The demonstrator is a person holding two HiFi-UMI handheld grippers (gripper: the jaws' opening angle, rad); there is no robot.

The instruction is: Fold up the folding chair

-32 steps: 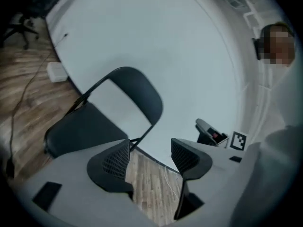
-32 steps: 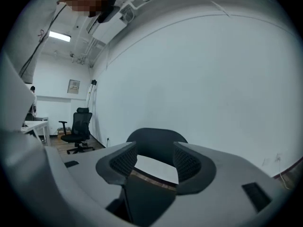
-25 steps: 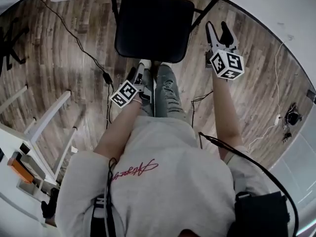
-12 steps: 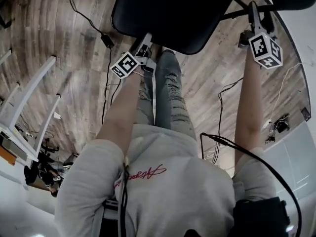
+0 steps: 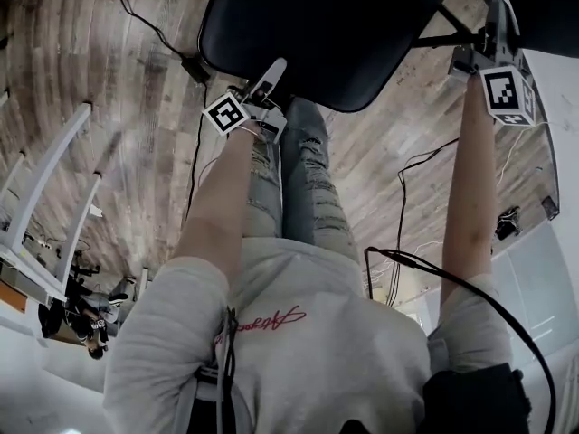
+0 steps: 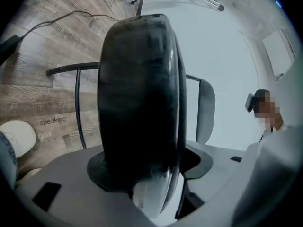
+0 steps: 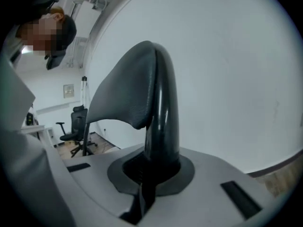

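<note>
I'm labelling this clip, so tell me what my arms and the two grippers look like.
Your forearms are bare; the light grey sleeves end near the elbows. The left gripper and right gripper each carry a white cube with black square markers. The left one shows a white finger, and both bodies look grey. A black cable loops beside the right shoulder.

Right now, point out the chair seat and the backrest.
chair seat (image 5: 317,25): head view, middle of the black cushion.
backrest (image 7: 127,90): right gripper view, its grey padded face.
</note>
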